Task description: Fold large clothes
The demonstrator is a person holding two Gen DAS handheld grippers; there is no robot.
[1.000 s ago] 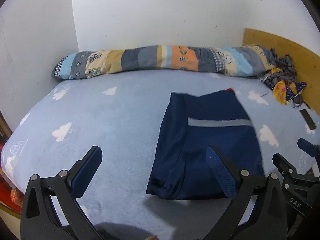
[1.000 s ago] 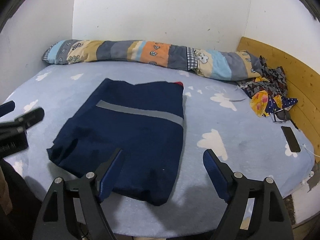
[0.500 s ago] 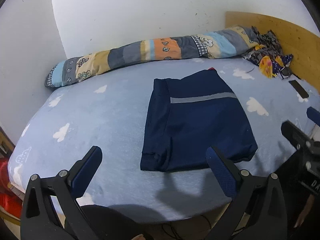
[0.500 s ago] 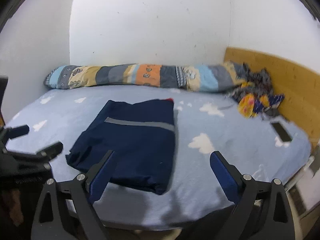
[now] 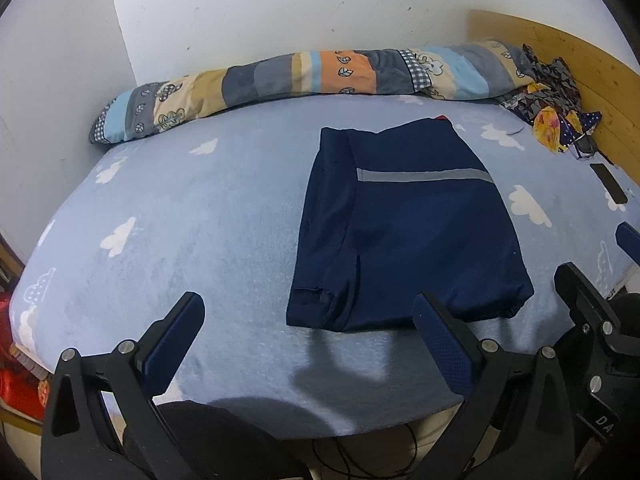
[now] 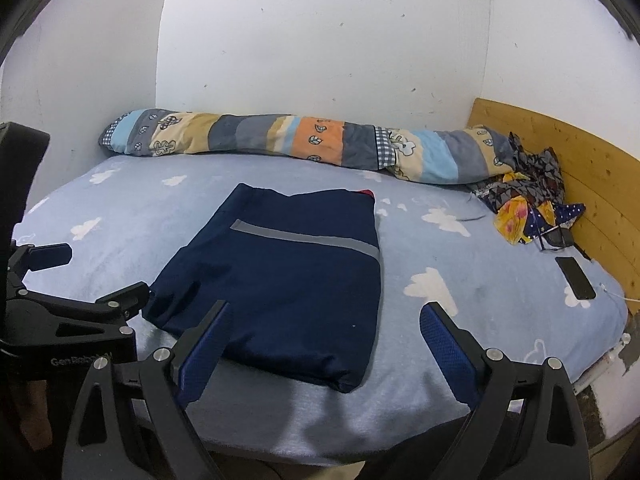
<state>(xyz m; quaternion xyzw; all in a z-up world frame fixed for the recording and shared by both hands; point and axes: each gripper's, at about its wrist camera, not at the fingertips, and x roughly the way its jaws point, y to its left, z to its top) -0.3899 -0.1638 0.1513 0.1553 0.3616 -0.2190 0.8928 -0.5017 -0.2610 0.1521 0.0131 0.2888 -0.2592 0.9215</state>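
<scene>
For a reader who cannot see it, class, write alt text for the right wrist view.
A folded navy garment with a grey stripe lies flat on a blue cloud-print bed. The right gripper hovers at the near edge, jaws open and empty. A patchwork bolster lines the far wall; a phone lies at right.

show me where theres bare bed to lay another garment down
Widest free patch: bed sheet left of the folded navy garment, below the rolled quilt. A narrower strip lies right of the garment. The headboard corner is crowded: crumpled clothes, phone.
</scene>
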